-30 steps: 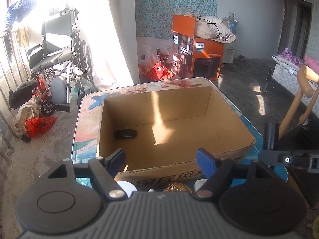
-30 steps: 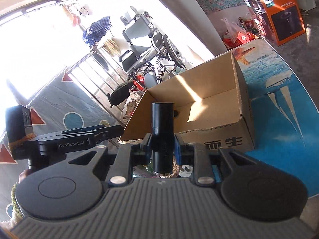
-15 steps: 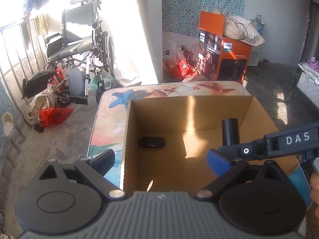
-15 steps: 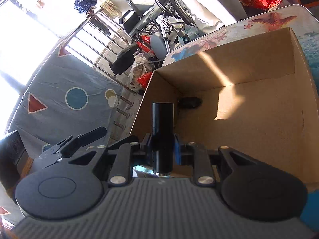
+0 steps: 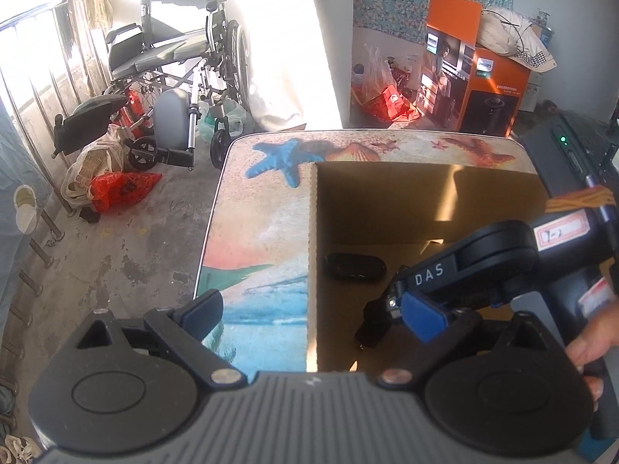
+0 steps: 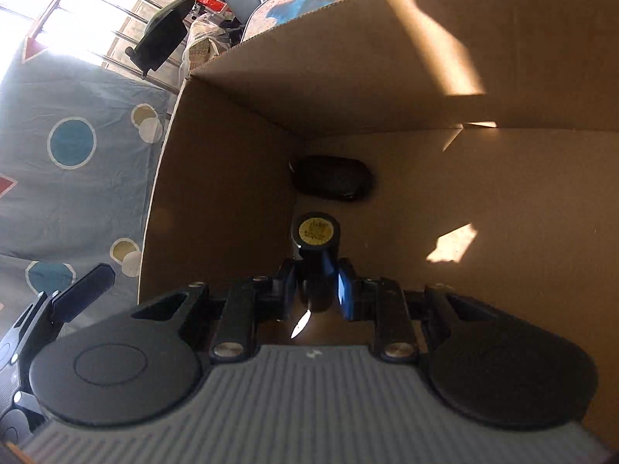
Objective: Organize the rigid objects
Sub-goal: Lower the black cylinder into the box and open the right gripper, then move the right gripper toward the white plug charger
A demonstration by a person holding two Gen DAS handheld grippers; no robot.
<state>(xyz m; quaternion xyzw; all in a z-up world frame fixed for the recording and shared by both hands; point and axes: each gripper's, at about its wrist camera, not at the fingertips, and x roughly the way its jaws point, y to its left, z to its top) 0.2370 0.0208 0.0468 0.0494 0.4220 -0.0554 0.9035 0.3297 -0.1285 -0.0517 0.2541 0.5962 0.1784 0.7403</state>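
Observation:
An open cardboard box (image 5: 312, 239) stands on a table (image 5: 263, 208) with a beach print. A black oval case (image 5: 355, 266) lies on the box floor near its left wall; it also shows in the right wrist view (image 6: 332, 178). My right gripper (image 6: 318, 284) is shut on a black cylinder (image 6: 316, 247) with a yellow end label, held low inside the box (image 6: 232, 178) just short of the case. In the left wrist view the right gripper (image 5: 381, 323) reaches into the box from the right. My left gripper (image 5: 309, 317) is open and empty, straddling the box's left wall.
A wheelchair (image 5: 174, 77), bags (image 5: 116, 189) and a railing stand on the floor left of the table. An orange carton (image 5: 476, 77) with a cloth on it stands behind the table. A person's hand (image 5: 595, 340) holds the right gripper.
My right gripper has gone down into the box with the cylinder, closer to the black case. My left gripper has shifted left, now over the box's left wall.

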